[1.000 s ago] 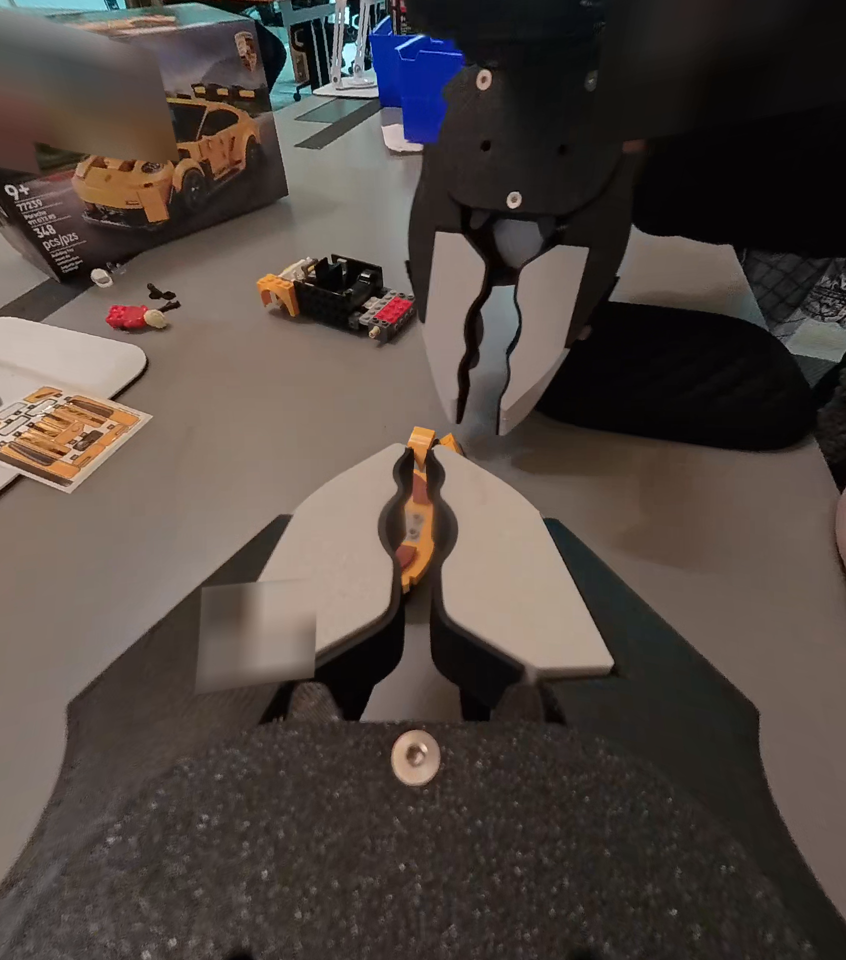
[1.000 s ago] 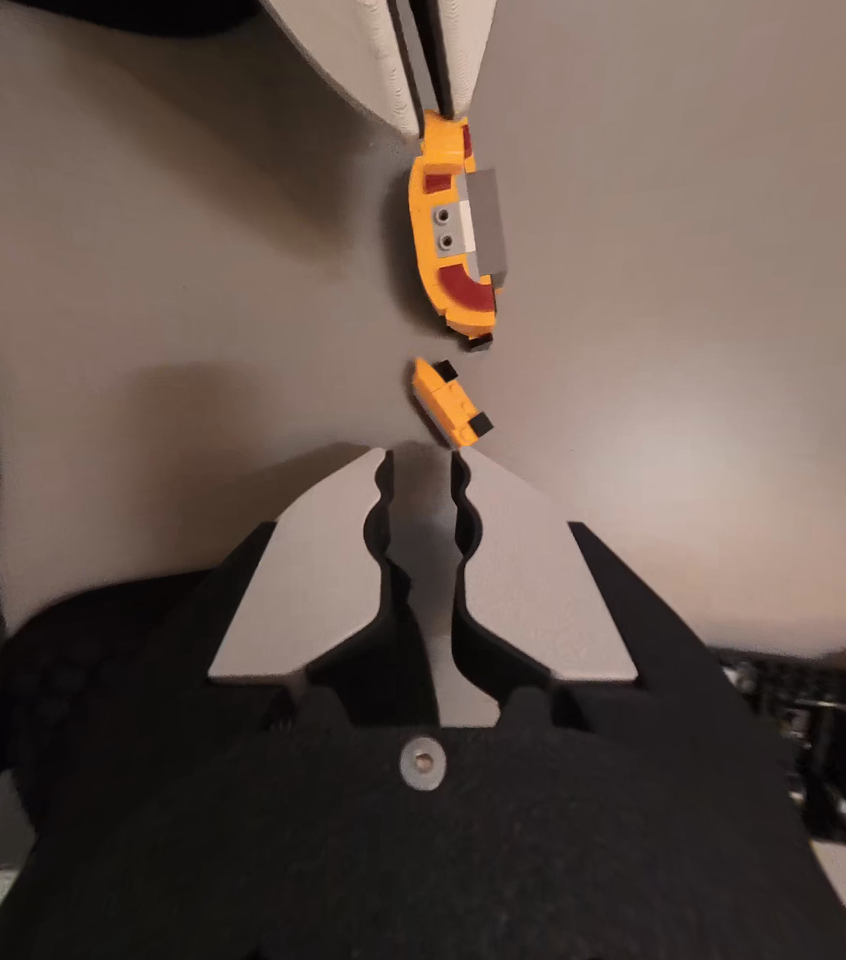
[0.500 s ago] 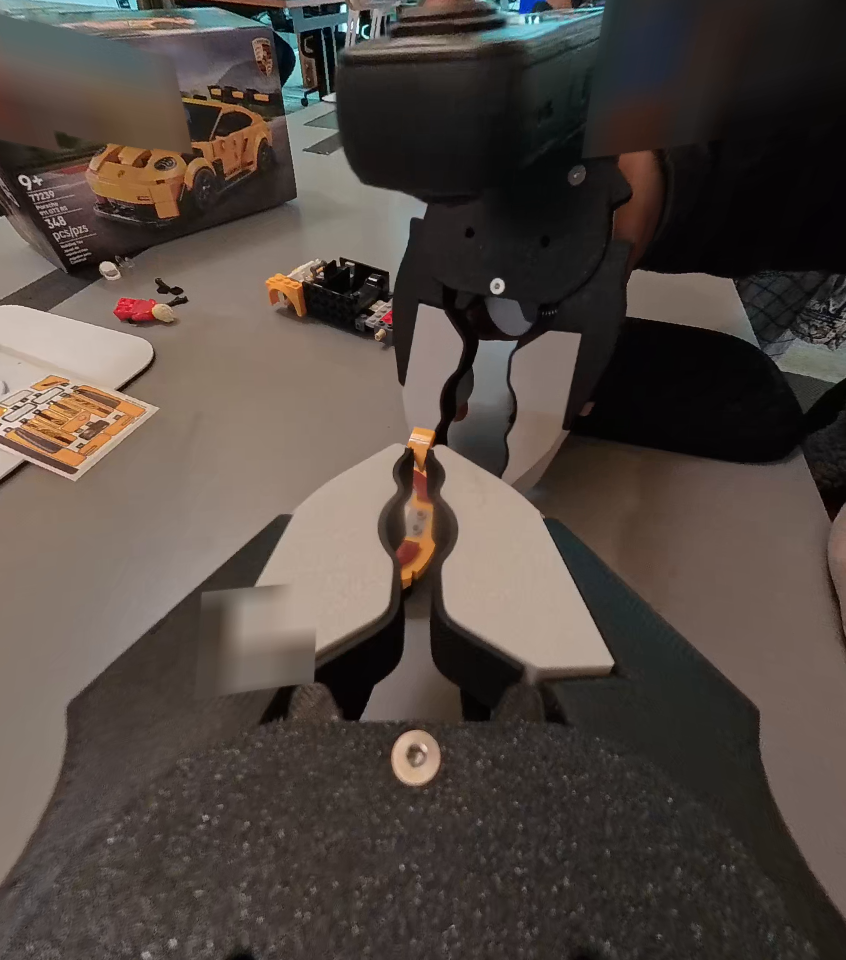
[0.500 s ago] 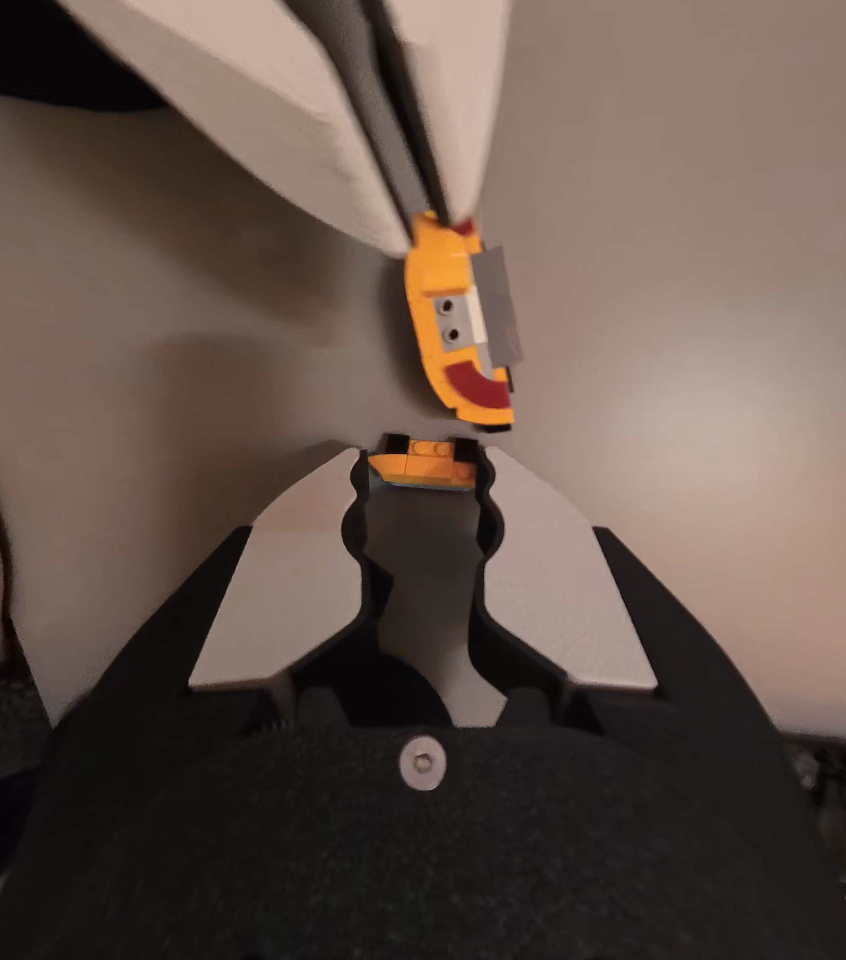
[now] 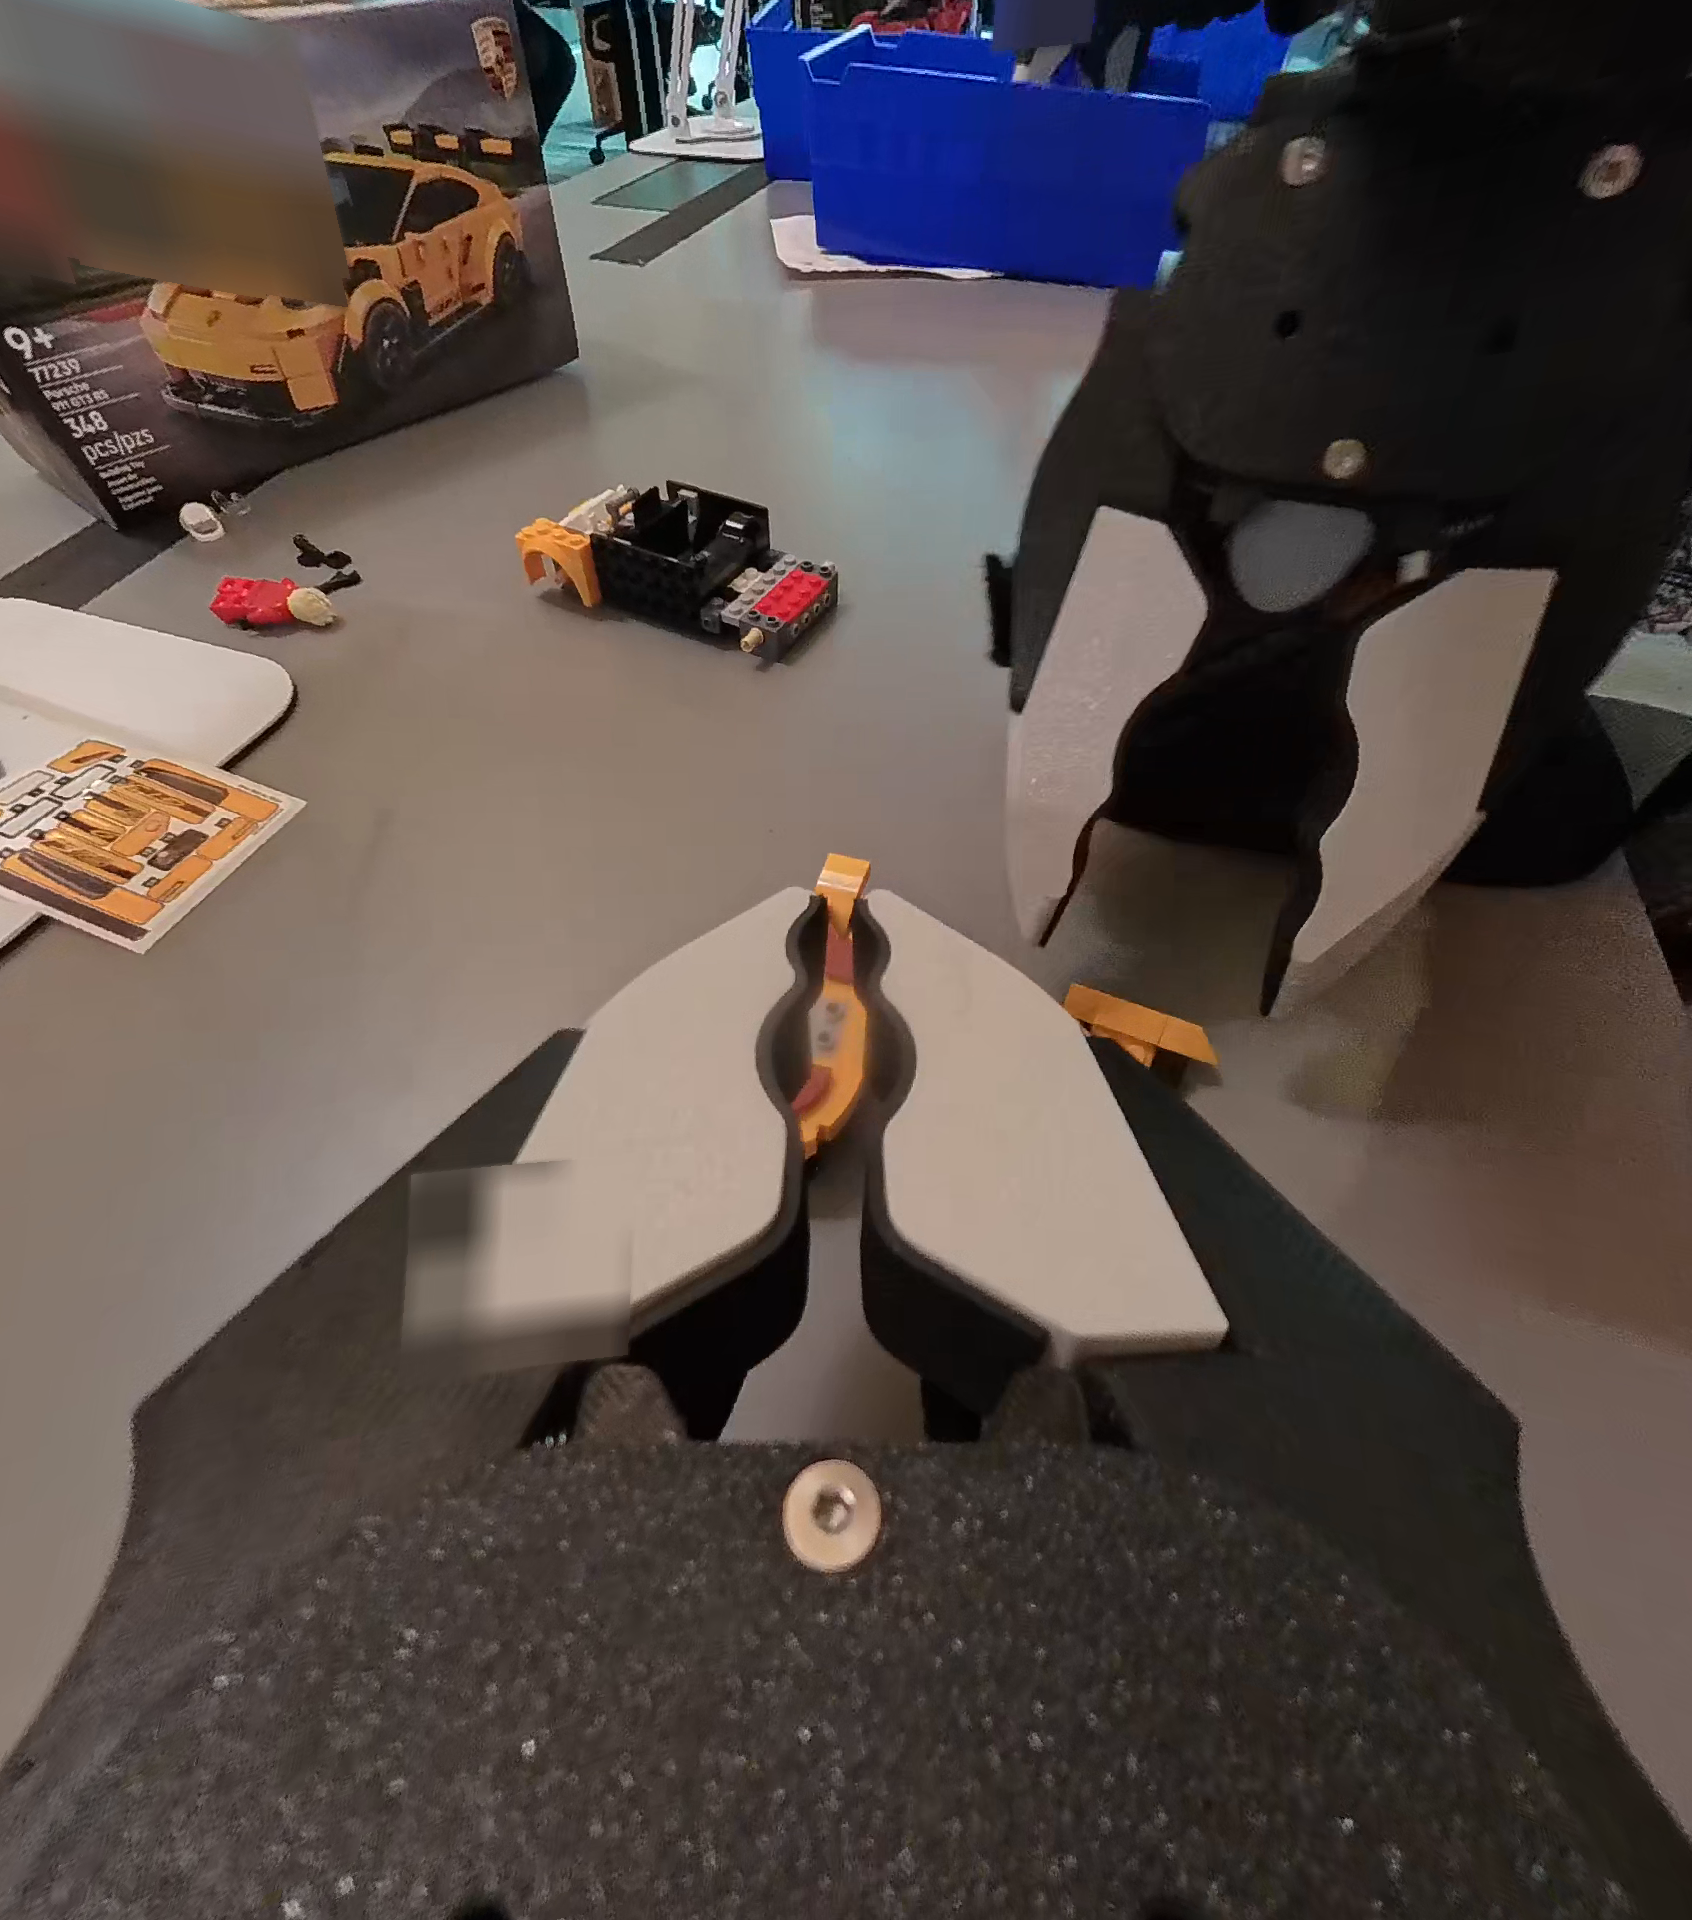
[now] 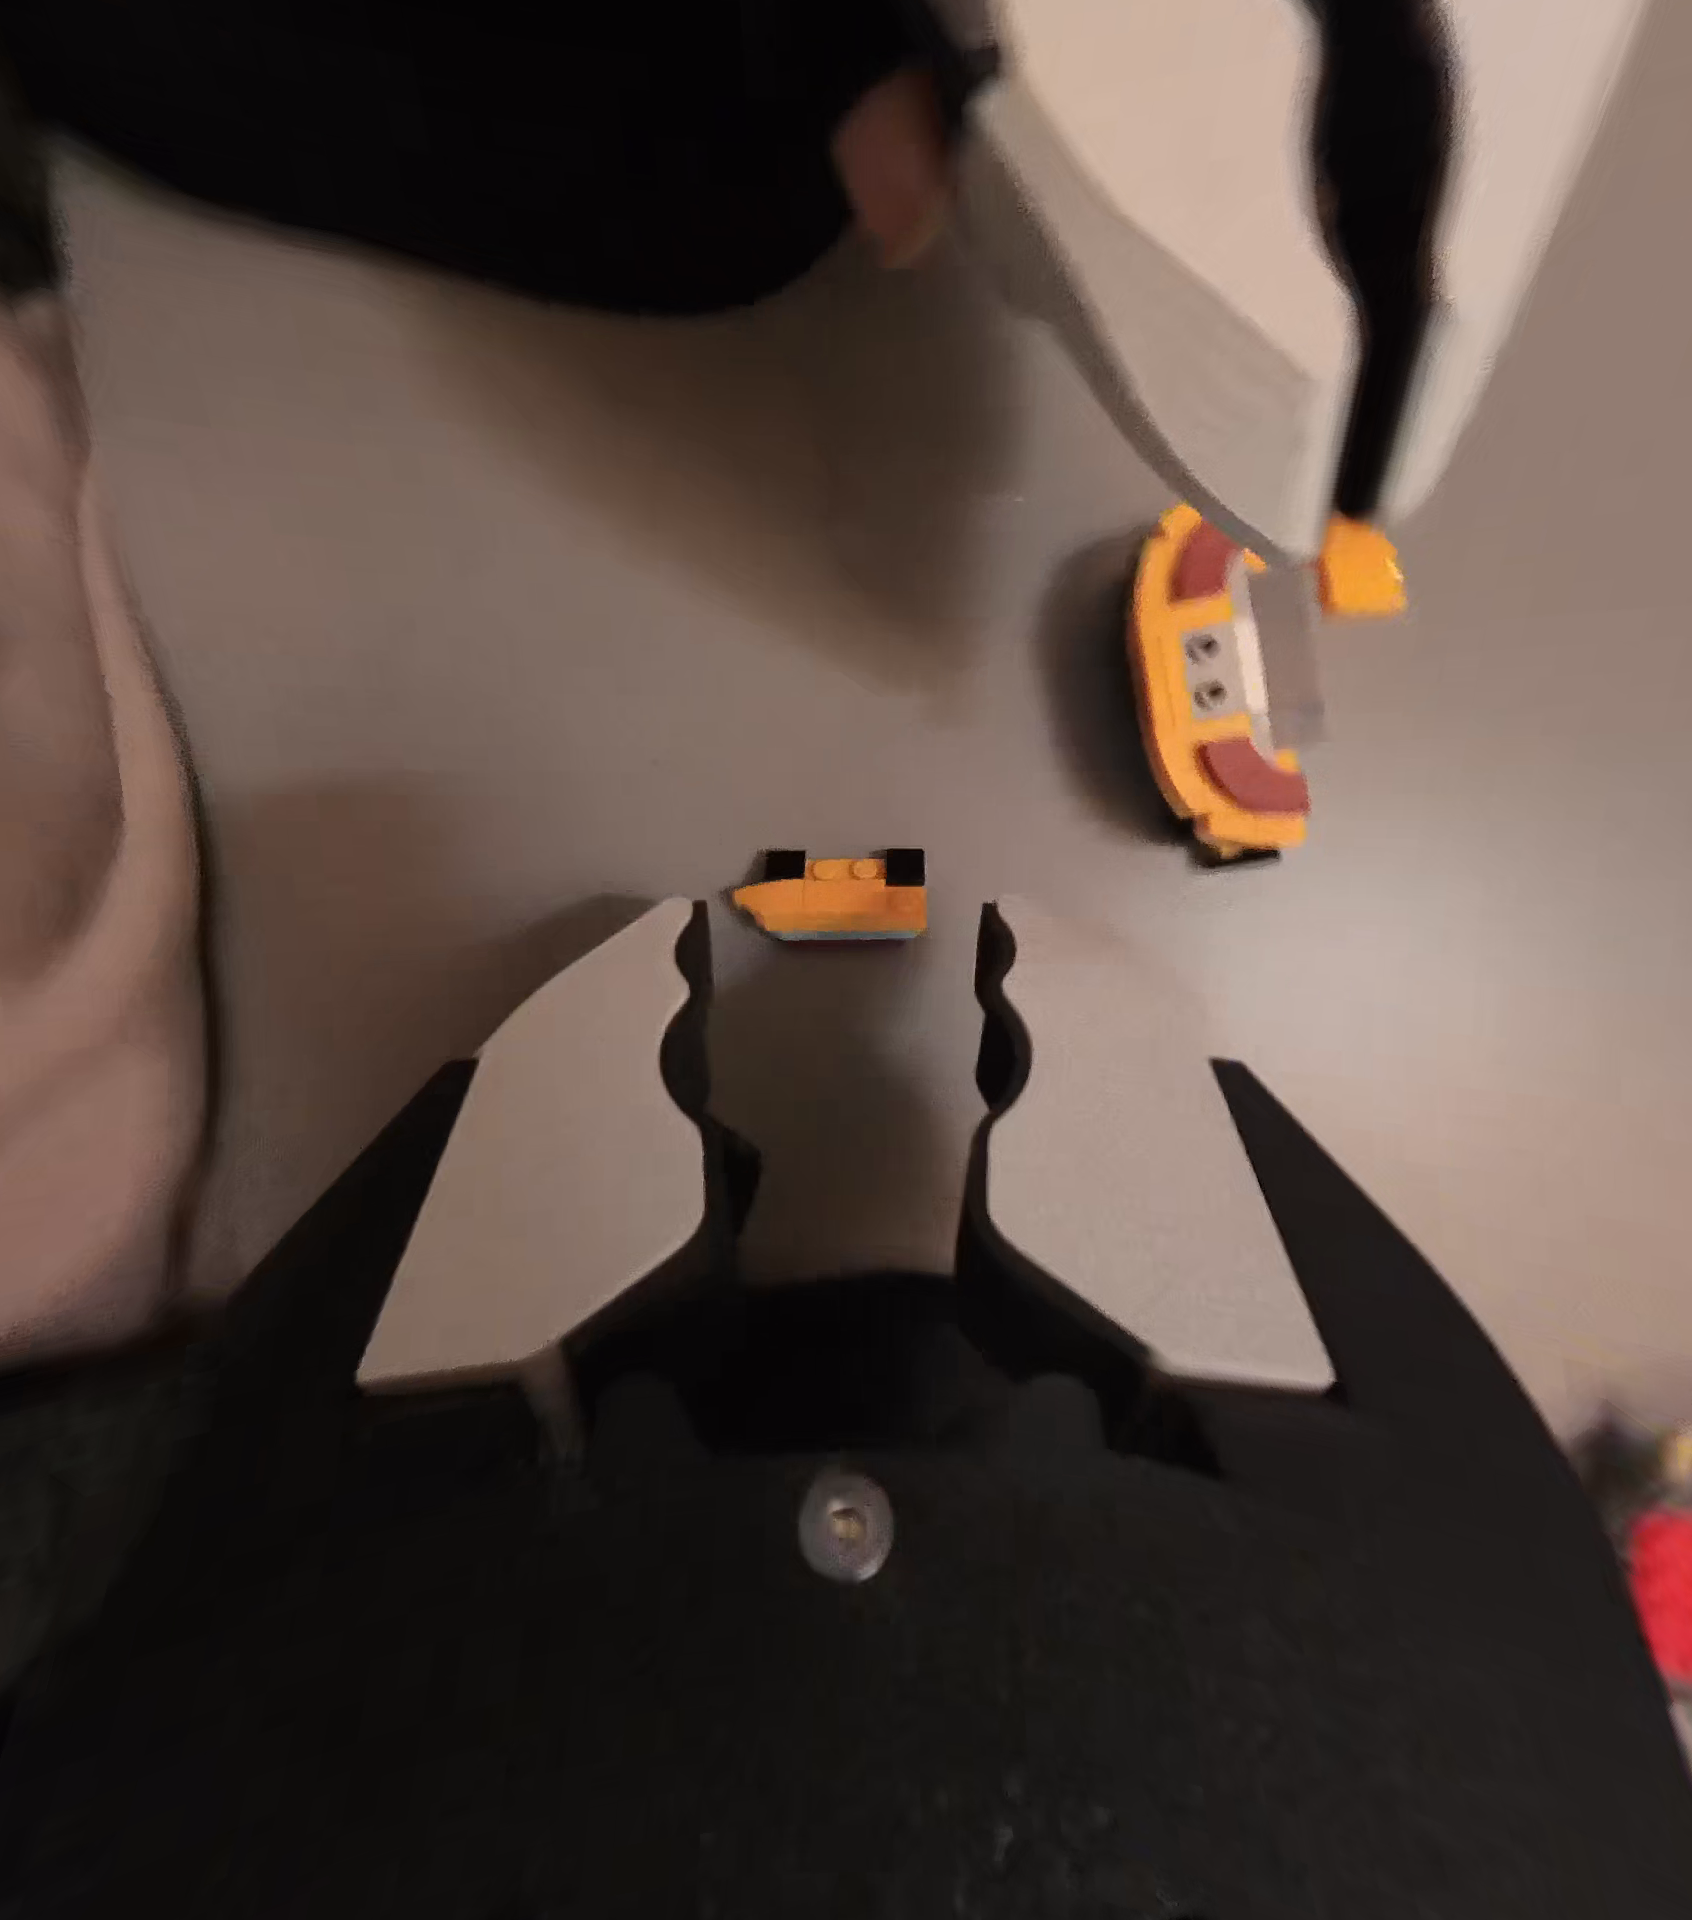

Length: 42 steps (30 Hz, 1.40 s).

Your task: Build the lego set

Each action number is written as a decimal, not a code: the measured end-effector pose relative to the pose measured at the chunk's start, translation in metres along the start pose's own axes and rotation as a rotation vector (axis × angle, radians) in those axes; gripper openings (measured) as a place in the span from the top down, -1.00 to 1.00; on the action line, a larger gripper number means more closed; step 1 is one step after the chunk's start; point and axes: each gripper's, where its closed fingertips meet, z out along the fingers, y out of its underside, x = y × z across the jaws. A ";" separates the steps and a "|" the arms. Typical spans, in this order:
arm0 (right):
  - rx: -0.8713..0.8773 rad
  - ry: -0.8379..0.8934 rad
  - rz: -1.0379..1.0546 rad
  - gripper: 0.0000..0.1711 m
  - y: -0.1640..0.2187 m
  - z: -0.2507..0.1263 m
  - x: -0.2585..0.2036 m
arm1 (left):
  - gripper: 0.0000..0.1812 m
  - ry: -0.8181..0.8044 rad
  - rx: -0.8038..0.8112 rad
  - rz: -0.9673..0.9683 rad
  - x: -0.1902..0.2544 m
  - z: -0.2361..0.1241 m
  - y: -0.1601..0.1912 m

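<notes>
My left gripper is shut on a curved orange lego assembly with dark red and grey parts, held low over the grey table. It also shows in the right wrist view, hanging from the left gripper. My right gripper is open. A small orange piece with black ends lies on the table just beyond its tips, with a gap on each side. In the left wrist view the right gripper stands tip-down, above that small piece.
A black lego chassis with an orange arch and red plate lies mid-table. The set's box stands at the far left. A sticker sheet, a white tray, a red minifigure part and blue bins are also there. My hands' fingertips stand some 9 cm from each other.
My right gripper has opened wider and shifted to the right of the left gripper. The small orange piece, between its tips half a second ago, now lies free on the table.
</notes>
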 end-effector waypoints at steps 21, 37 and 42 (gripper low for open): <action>0.000 0.173 -0.001 0.62 -0.004 0.026 -0.007 | 0.96 0.008 -0.045 0.036 0.006 0.001 0.006; 0.135 0.031 0.034 0.80 -0.009 0.027 -0.007 | 0.96 0.188 -0.161 0.152 0.033 -0.007 0.021; 0.271 -0.149 0.135 0.80 -0.024 0.013 0.002 | 0.96 0.225 -0.167 0.162 0.041 -0.006 0.022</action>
